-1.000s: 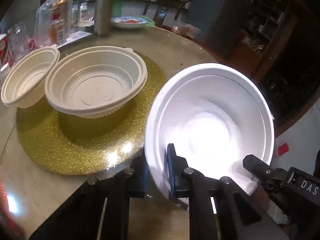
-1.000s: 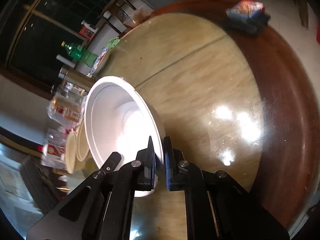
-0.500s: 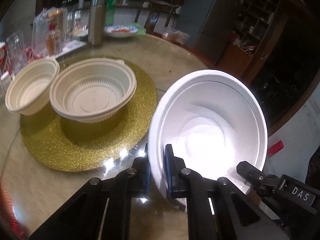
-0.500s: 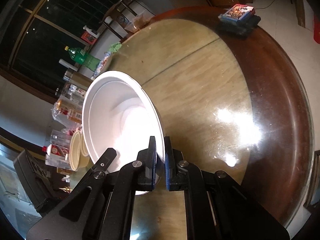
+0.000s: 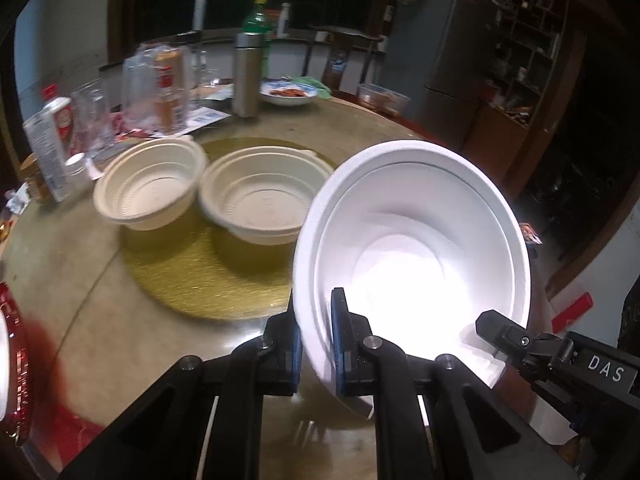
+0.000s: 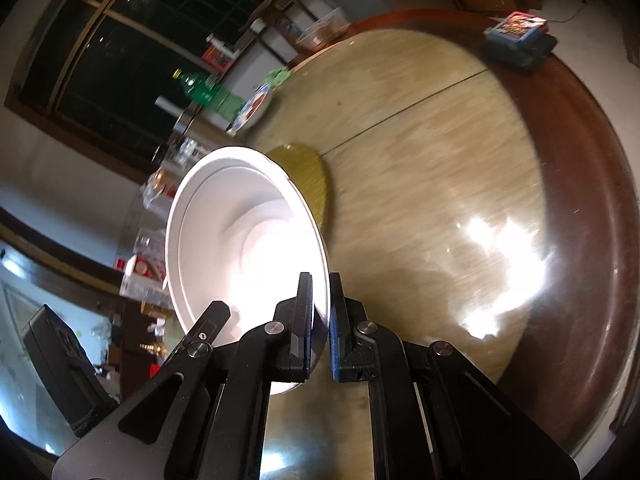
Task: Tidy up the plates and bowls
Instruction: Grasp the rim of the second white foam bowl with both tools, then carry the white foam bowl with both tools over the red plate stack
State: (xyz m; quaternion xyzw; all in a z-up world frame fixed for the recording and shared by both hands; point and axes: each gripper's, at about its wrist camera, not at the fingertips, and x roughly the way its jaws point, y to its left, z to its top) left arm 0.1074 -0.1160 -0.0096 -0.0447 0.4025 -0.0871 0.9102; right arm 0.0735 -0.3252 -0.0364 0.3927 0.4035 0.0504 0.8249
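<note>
Two bowls [image 5: 152, 190] side by side on round mat [image 5: 208, 292], large bowl [image 5: 412, 248] right, bottles [image 5: 246, 76] behind

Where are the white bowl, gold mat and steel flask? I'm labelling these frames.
white bowl [image 5: 420, 240]: left wrist view, inner wall.
gold mat [image 5: 200, 280]: left wrist view, bare front part.
steel flask [image 5: 246, 80]: left wrist view, body.

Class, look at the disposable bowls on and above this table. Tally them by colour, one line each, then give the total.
Cream bowls: 2, the left one and the one beside it
White bowl: 1
Total: 3
</note>
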